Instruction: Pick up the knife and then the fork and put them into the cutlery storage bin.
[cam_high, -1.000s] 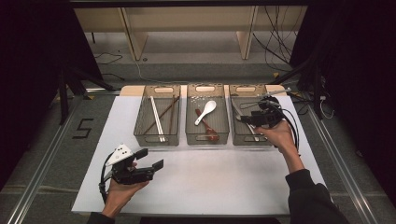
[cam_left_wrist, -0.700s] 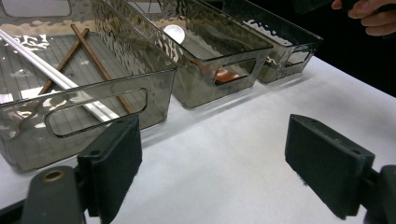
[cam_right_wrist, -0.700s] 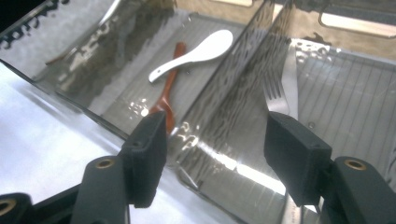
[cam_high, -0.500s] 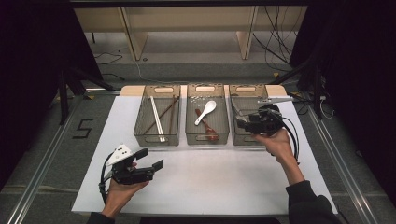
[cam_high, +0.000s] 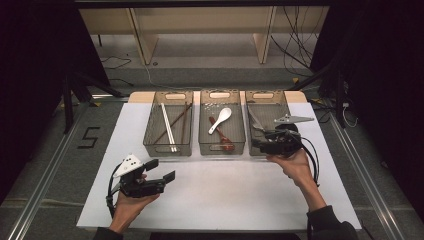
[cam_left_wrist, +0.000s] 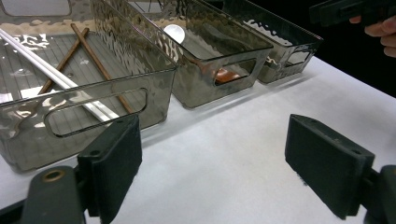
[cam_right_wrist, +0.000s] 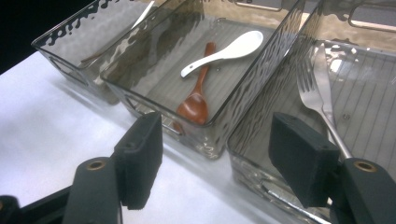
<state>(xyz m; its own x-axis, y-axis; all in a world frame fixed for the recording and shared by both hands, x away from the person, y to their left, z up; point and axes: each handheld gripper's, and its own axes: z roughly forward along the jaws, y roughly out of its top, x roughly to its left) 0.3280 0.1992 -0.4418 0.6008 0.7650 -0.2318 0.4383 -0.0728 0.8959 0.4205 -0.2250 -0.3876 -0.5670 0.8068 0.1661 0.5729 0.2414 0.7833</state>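
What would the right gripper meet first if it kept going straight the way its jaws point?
Probably the near wall of the middle bin, which holds the wooden spoon and white spoon. The right gripper, jaws open and empty, aims at the corner between it and the fork's bin; depth is unclear.

Right gripper (cam_right_wrist: 212, 161) hangs low over the white table (cam_right_wrist: 42, 140), its two black jaws standing wide apart, having just been opening, with nothing between the pads. Ahead sit three clear bins side by side. The middle bin (cam_right_wrist: 140, 100) holds a white spoon (cam_right_wrist: 224, 52) lying across the handle of a wooden spoon (cam_right_wrist: 196, 100) (bowl end nearest the near wall). In the bin on the right (cam_right_wrist: 247, 135), a metal fork (cam_right_wrist: 320, 100) lies flat, tines pointing away. The far-left bin (cam_right_wrist: 60, 42) has thin sticks, hard to make out.
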